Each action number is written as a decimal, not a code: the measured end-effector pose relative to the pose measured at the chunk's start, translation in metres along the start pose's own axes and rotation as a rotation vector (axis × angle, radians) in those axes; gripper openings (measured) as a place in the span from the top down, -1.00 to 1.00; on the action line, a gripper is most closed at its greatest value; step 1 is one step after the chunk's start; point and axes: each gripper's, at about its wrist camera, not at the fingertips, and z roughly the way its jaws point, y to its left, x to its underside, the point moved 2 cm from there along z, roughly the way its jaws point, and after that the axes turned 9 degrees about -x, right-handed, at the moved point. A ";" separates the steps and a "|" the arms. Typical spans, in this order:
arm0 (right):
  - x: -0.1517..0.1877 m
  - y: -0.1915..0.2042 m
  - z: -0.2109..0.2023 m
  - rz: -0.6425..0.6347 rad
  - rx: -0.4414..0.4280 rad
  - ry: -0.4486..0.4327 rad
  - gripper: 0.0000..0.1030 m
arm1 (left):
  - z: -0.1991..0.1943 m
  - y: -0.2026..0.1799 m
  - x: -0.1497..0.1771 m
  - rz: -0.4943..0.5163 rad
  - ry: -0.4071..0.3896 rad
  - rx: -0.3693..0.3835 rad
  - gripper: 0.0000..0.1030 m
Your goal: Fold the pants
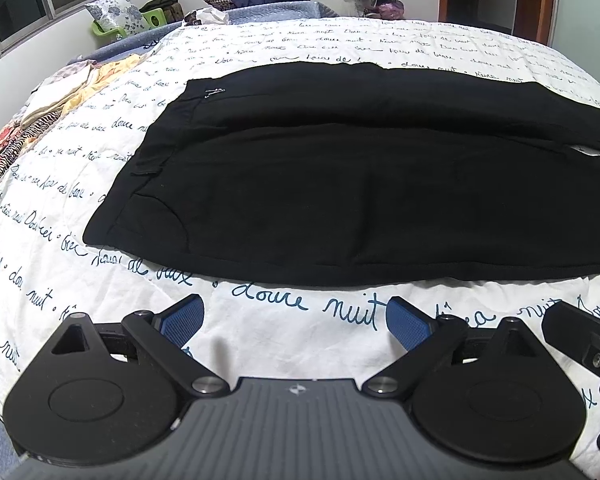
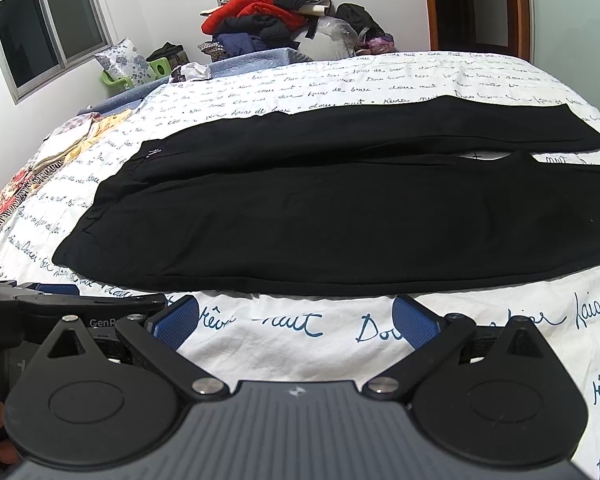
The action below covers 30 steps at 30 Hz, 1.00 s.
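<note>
Across the middle of both frames, the black pants (image 1: pixel 340 184) lie flat on the bed (image 1: pixel 260 48) — waistband at left, legs running off to the right. At the bottom of the left wrist view, the left gripper (image 1: pixel 294 320) hovers with fingers (image 1: pixel 182 320) spread wide, holding nothing. The right gripper (image 2: pixel 294 320) too — blue fingers (image 2: pixel 414 322) apart, just short of the pants' near edge. Piled clothes (image 2: pixel 260 16) sit at upper centre.
</note>
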 end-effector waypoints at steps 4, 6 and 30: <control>0.001 0.001 -0.001 0.000 -0.001 0.000 -1.00 | 0.001 0.000 0.000 0.002 0.002 0.000 -0.89; 0.001 0.001 -0.001 0.000 0.000 0.001 -1.00 | 0.001 0.000 0.000 0.002 0.004 0.000 -0.89; -0.144 0.012 0.091 -0.521 -0.311 0.004 -1.00 | 0.035 0.055 -0.068 -0.009 -0.052 -0.094 -0.87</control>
